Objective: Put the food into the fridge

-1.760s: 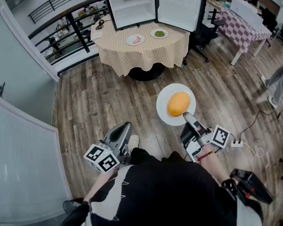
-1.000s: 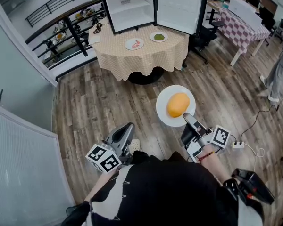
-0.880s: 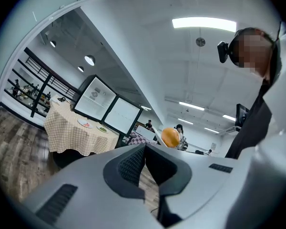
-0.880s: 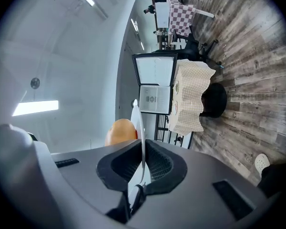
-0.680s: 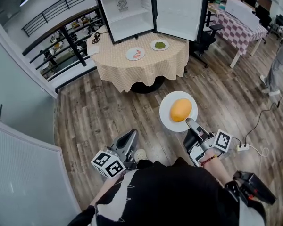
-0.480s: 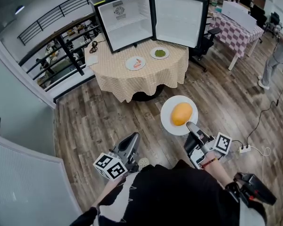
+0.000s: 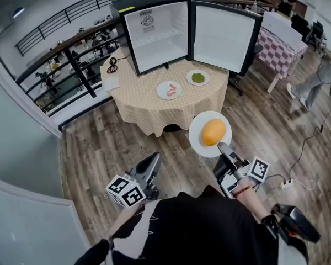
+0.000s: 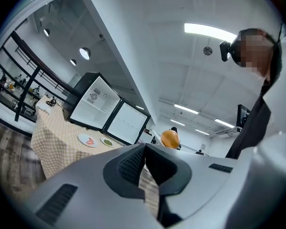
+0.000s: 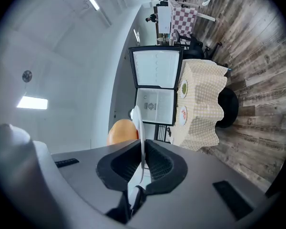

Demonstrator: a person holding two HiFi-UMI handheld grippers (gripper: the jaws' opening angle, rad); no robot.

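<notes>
My right gripper (image 7: 223, 148) is shut on the near rim of a white plate (image 7: 201, 143) that carries a round orange food (image 7: 213, 132). In the right gripper view the plate (image 9: 141, 140) stands edge-on between the pads, with the orange food (image 9: 121, 131) to its left. Ahead, the small black fridge (image 7: 156, 35) stands open and bare inside on the round checked table (image 7: 138, 101). Two plates lie in front of it: one with reddish food (image 7: 169, 90), one with green food (image 7: 197, 78). My left gripper (image 7: 150, 162) hangs low at the left, shut and holding nothing (image 8: 144, 163).
The fridge door (image 7: 224, 31) swings out to the right over the table. A black railing (image 7: 60, 43) runs along the left. A checked table (image 7: 284, 32) and a standing person (image 7: 314, 76) are at the right. A power strip (image 7: 287, 183) lies on the wooden floor.
The view has advanced toward the round table: fridge and plates are nearer and larger. The plate with the orange food stays in the right gripper; the left gripper is unchanged.
</notes>
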